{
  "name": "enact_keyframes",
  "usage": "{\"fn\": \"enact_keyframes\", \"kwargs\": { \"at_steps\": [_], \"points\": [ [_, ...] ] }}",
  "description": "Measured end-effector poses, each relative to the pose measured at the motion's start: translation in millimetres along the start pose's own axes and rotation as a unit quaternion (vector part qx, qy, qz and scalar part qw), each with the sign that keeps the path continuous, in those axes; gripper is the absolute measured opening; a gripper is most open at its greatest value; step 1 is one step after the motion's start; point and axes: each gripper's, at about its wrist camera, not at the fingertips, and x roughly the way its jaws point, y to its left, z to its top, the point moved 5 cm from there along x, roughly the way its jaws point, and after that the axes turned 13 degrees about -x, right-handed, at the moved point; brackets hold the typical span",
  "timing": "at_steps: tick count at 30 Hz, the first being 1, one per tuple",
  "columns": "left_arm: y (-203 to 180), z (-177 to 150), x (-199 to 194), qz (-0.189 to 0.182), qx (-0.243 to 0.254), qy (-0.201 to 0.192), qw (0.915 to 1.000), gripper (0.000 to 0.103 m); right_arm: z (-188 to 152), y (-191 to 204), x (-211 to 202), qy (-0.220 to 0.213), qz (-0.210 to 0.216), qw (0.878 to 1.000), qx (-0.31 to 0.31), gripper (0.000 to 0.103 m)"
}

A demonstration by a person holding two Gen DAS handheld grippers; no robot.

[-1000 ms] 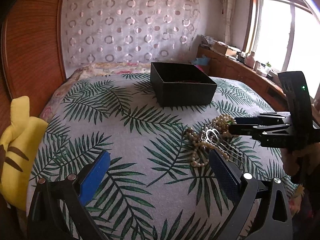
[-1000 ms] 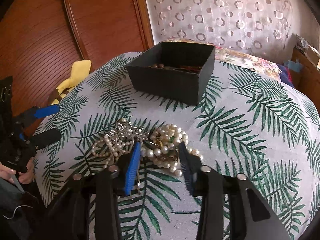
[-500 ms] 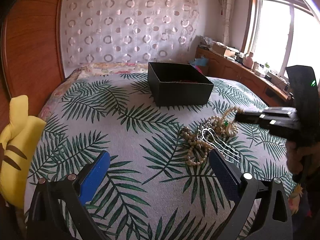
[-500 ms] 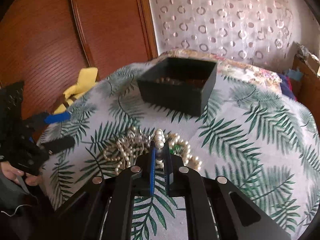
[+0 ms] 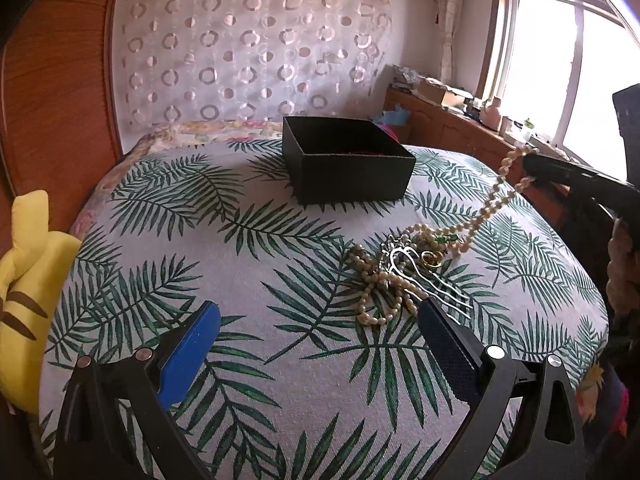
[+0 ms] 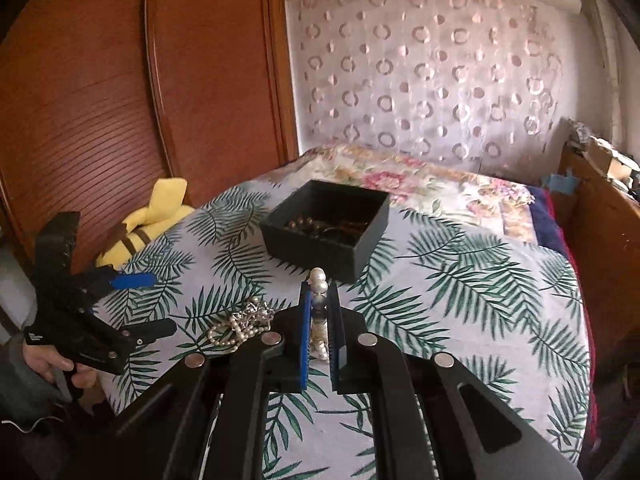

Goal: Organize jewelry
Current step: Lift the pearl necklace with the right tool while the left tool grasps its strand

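right wrist view: the right claw is clenched on a pearl necklace — strand trailing down to the jewelry pile on the bed, near the black box — while the left claw hovers released before the pile.

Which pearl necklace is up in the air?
The pearl strand pinched in the right tool. It stretches up off the bedspread, while the other pearl strand lies flat in the pile.

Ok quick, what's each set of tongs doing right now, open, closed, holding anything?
Left tongs: open, holding nothing.
Right tongs: shut on the pearl necklace, one end lifted off the bedspread.
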Motion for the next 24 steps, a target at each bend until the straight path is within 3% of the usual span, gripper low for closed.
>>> {"fn": "enact_keyframes", "kwargs": {
  "at_steps": [7, 13, 18, 24],
  "points": [
    [-6.4, -2.3, 4.1, -0.001, 0.008, 0.008, 0.9999, 0.095, -8.9, -16.4, -21.4, -0.02, -0.019, 0.999, 0.027, 0.008],
    [-14.3, -4.2, 7.5, -0.011, 0.02, 0.016, 0.9996, 0.093, -34.0, -26.9, -10.6, 0.007, -0.022, 0.999, 0.048, 0.008],
    [-20.2, -2.5, 16.8, -0.025, 0.026, 0.039, 0.9986, 0.057, -54.3, -29.3, 0.7, 0.023, -0.02, 0.997, 0.065, 0.008],
    [-27.1, -3.3, 35.4, -0.02, 0.046, 0.073, 0.9961, 0.029, -57.1, -32.0, -1.0, 0.022, -0.019, 0.997, 0.071, 0.008]
  ]
}}
